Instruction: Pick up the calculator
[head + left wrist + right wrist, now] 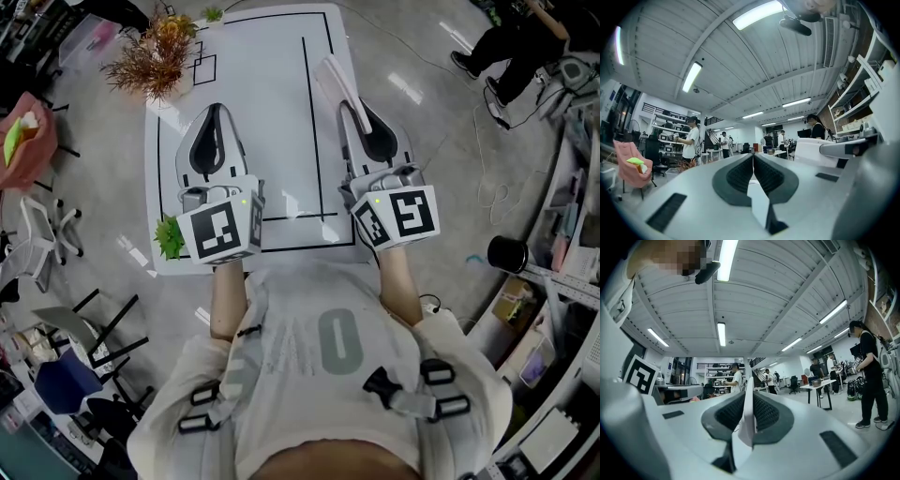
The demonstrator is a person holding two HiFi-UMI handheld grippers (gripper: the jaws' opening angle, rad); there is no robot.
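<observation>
The calculator (336,86) is clamped edge-on in the right tool (350,106). It juts past the tool's tips and seems to hang clear above the worktop (272,84). The pick looks done. What matters now is a firm, even squeeze with the tool held level, because the bite is narrow and the long free end could lever out. The calculator shows as a thin, pale, flat slab; its keys and display cannot be made out. To that tool's left, well apart, the left tool (217,109) has its jaws pressed together on nothing.
</observation>
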